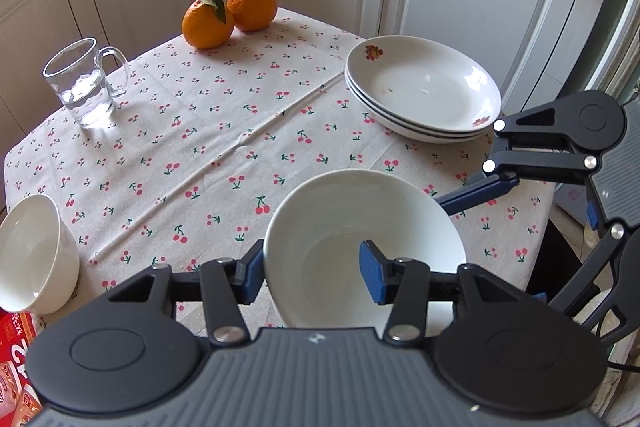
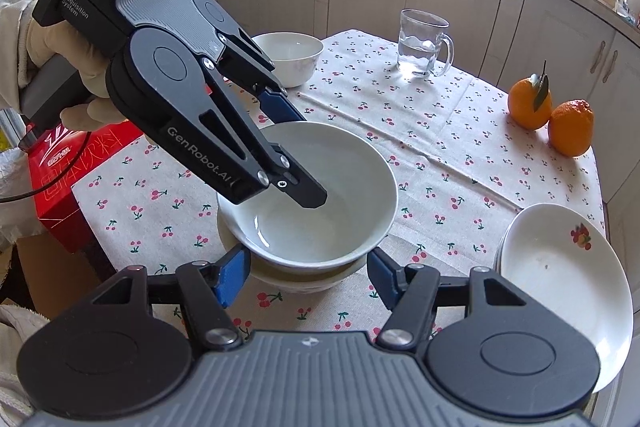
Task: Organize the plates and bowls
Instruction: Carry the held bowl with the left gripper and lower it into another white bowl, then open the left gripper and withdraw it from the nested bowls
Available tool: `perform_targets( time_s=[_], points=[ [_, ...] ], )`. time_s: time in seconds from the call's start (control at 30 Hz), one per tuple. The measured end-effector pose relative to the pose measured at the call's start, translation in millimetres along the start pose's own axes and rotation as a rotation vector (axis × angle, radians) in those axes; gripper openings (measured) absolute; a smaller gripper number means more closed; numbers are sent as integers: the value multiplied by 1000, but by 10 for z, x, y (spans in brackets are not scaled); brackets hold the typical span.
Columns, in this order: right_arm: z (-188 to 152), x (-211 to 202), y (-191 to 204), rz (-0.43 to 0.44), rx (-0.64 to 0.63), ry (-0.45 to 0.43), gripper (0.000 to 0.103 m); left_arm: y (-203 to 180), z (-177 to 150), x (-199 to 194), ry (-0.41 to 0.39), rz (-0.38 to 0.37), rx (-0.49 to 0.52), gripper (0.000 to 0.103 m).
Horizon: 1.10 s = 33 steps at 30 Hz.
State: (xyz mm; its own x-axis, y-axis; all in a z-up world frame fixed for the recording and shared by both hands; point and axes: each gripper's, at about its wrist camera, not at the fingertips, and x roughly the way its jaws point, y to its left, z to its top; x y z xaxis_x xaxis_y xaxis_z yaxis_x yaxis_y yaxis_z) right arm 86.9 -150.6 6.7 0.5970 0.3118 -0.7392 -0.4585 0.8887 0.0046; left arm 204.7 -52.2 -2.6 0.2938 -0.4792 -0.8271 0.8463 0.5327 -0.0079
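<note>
While the round white ceramic bowl [image 2: 316, 187] is pinched by its rim in the left claw [image 1: 316, 275], directly over a second white bowl [image 2: 296, 277] on the cherry-print desk [image 2: 440, 155], the right claw [image 2: 306, 277] is held wide open, empty, just beside that lower bowl.

The left gripper [image 2: 298, 151] carries "DAS Data Acquisition System" on its body and "GenRobot.AI" along one arm. The red box [image 2: 60, 187] shows unreadable characters.
</note>
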Motion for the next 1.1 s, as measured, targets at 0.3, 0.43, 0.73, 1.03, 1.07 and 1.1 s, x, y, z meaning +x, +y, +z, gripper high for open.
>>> perform_targets(
  time_s=[0.3,0.43,0.73,1.03,1.07,1.1],
  points=[
    [-9,-18,15,-5,-3,-14,75,12,-18,6,-11,-4,-6,53],
    [4,-73,15,-5,-3,-40,95,17,-37,-81,-56,20,-9,82],
    [72,-102,63,-18,-24,-57,103,67,-200,-368,-160,107,-15,92],
    [298,-71,138,-22,-82,-53,103,339,-516,-609,-202,168,-74,92],
    [340,-62,143,-20,-91,-53,103,397,-562,-629,-204,182,-83,92],
    [386,-49,146,-19,-98,-53,103,443,-596,-640,-207,190,-89,92]
  ],
)
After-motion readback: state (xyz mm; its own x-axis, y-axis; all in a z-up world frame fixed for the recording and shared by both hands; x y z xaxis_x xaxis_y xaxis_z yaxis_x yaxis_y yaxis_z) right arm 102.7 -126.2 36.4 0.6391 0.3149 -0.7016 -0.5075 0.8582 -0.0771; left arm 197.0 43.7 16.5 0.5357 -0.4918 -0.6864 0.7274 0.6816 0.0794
